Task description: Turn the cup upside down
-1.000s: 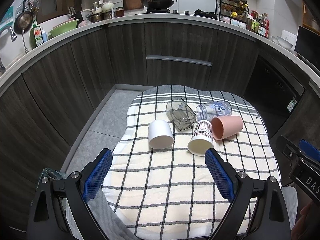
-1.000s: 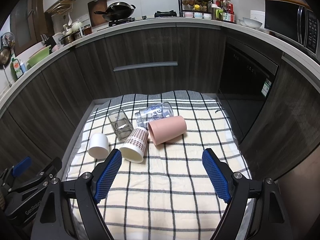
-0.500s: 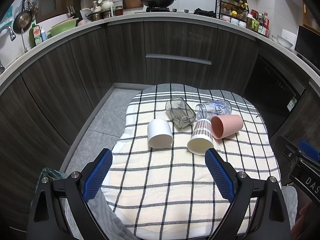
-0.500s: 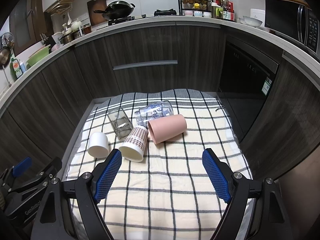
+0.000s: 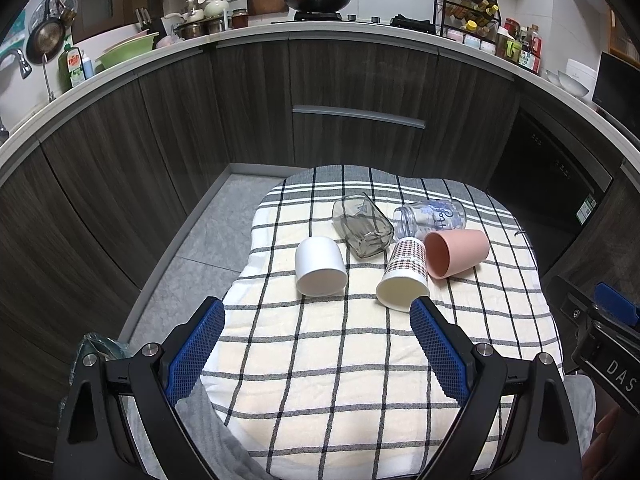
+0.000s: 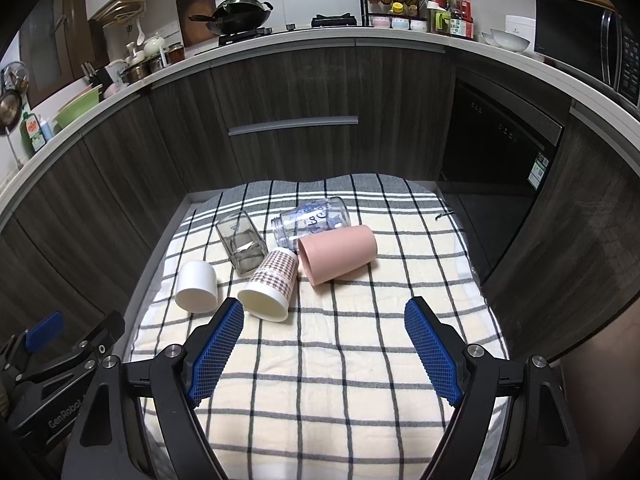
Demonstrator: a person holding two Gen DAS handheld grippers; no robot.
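Note:
Several cups lie on their sides on a checked cloth (image 5: 352, 360): a white cup (image 5: 320, 266), a checked paper cup (image 5: 404, 276), a pink cup (image 5: 456, 252), a square glass (image 5: 362, 230) and a clear printed glass (image 5: 430, 218). They also show in the right wrist view: white cup (image 6: 197, 286), checked cup (image 6: 270, 284), pink cup (image 6: 338, 254), square glass (image 6: 242, 242), printed glass (image 6: 312, 222). My left gripper (image 5: 318, 322) is open and empty, in front of the cups. My right gripper (image 6: 324, 324) is open and empty, just short of the checked cup.
The cloth (image 6: 340, 380) covers a low table with floor (image 5: 200, 248) to its left. Dark kitchen cabinets (image 5: 356, 120) curve around behind. The other gripper's body shows at each view's edge (image 5: 600, 340) (image 6: 60, 352).
Both views have barely shifted; the cups have not moved and both grippers stay open.

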